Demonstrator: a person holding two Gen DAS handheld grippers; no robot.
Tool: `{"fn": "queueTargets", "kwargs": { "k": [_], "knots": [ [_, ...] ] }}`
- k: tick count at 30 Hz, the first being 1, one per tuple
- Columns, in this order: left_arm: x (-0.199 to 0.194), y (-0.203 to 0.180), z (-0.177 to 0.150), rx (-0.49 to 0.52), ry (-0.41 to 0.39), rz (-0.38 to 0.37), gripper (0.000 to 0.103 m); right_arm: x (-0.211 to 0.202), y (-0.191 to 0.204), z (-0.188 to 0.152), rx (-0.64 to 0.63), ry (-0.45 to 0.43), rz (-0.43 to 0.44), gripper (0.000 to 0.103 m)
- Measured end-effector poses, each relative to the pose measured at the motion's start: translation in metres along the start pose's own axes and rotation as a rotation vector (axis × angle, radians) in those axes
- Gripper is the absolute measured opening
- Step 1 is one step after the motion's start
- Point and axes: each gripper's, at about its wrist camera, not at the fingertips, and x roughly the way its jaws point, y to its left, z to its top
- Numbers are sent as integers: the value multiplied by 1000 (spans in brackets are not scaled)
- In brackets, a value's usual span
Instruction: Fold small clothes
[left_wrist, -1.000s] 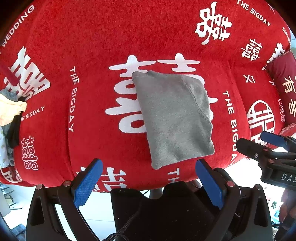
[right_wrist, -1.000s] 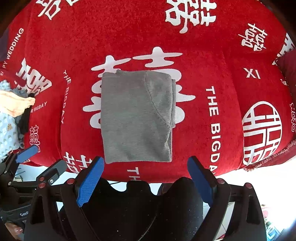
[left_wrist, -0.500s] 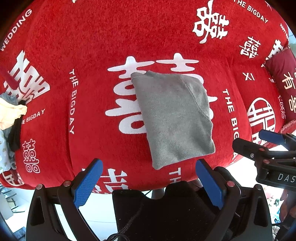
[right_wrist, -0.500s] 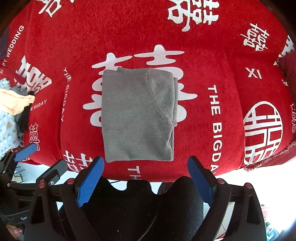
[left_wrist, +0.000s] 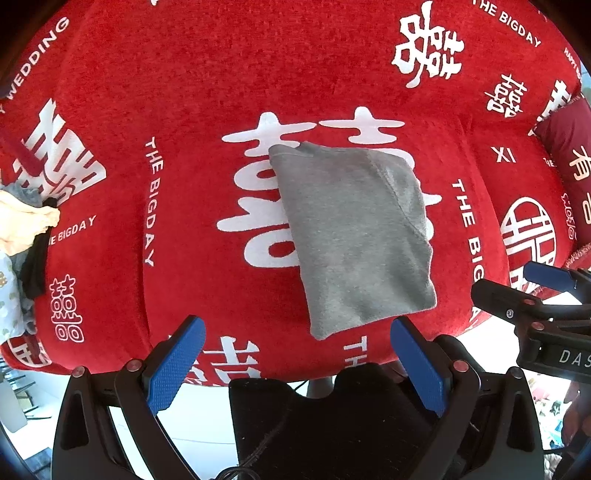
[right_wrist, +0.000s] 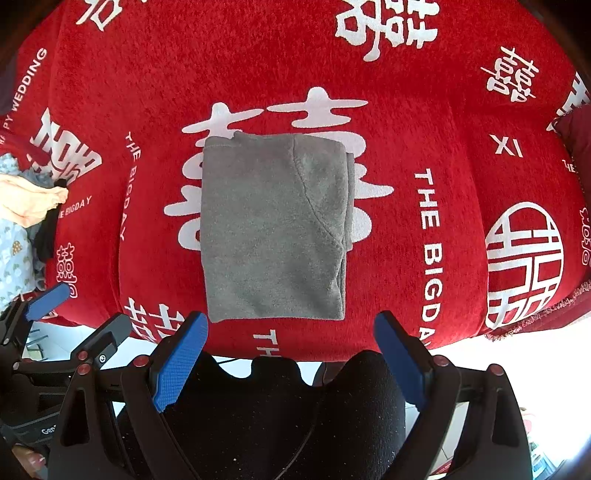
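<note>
A grey garment (left_wrist: 354, 236) lies folded into a flat rectangle on the red cover (left_wrist: 221, 92), near its front edge; it also shows in the right wrist view (right_wrist: 275, 229). My left gripper (left_wrist: 295, 332) is open and empty, held back from the cover's front edge, just short of the garment's near edge. My right gripper (right_wrist: 291, 328) is open and empty, centred in front of the garment's near hem. The right gripper also shows at the right of the left wrist view (left_wrist: 517, 291), and the left gripper at the left of the right wrist view (right_wrist: 77, 310).
The red cover (right_wrist: 443, 110) carries white characters and lettering. A pile of other small clothes (left_wrist: 22, 236) lies at the far left, also seen in the right wrist view (right_wrist: 26, 214). A dark red cushion (left_wrist: 569, 155) sits at the right. Pale floor (right_wrist: 498, 354) lies below the front edge.
Both grippers have drifted slightly; the garment sits a little lower and nearer in both views. It stays folded and untouched. Both grippers stay open.
</note>
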Motion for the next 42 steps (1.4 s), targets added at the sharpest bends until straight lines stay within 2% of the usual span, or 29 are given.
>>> {"fn": "queueTargets", "kwargs": {
  "k": [17,31,42],
  "knots": [
    [6,1,-1,-8,-7,22,101,0,-2,7,-8,-32,-1,93],
    [16,1,-2,-42,0,35,101,11,-4,13,-38,6,-11,93],
    [13,2,1,-44,-42,26,101,13,-2,15,-48,9,-13,93]
  ]
}}
